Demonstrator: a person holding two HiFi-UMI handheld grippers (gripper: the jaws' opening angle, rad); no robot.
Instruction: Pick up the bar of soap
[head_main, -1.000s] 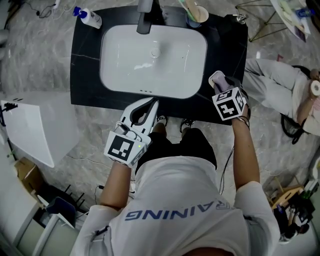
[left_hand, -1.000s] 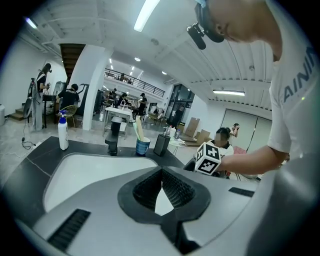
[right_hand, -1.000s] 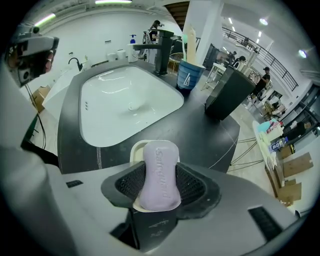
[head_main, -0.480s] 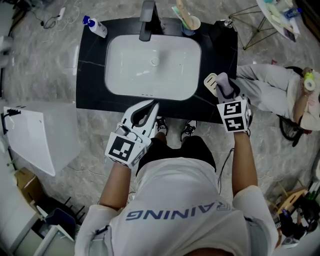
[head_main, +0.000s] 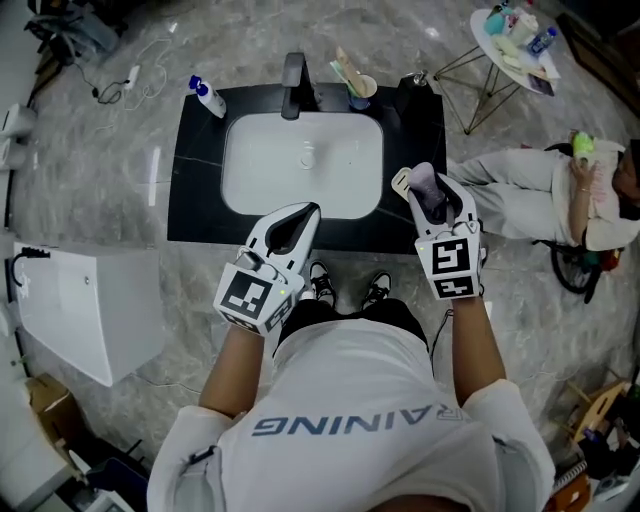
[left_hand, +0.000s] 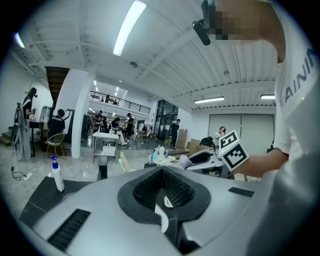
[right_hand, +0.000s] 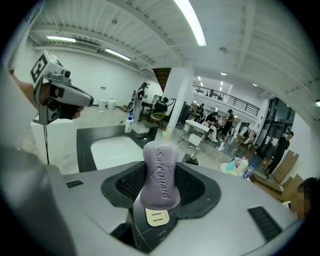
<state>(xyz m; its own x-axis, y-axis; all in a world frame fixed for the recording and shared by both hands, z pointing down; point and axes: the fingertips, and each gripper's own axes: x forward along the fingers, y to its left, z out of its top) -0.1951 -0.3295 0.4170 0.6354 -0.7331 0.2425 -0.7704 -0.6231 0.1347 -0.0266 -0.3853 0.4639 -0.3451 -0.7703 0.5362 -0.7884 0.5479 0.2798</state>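
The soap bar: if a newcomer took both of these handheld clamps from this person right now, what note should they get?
Right gripper: shut on the purple soap bar, which stands upright between the pads, raised off the black counter near its front right edge.
Left gripper: shut, nothing in it, held in front of the white sink.
Done: the soap is picked up.
Left: nothing for the named job. Soap is likely slippery, so avoid loosening the right grip.
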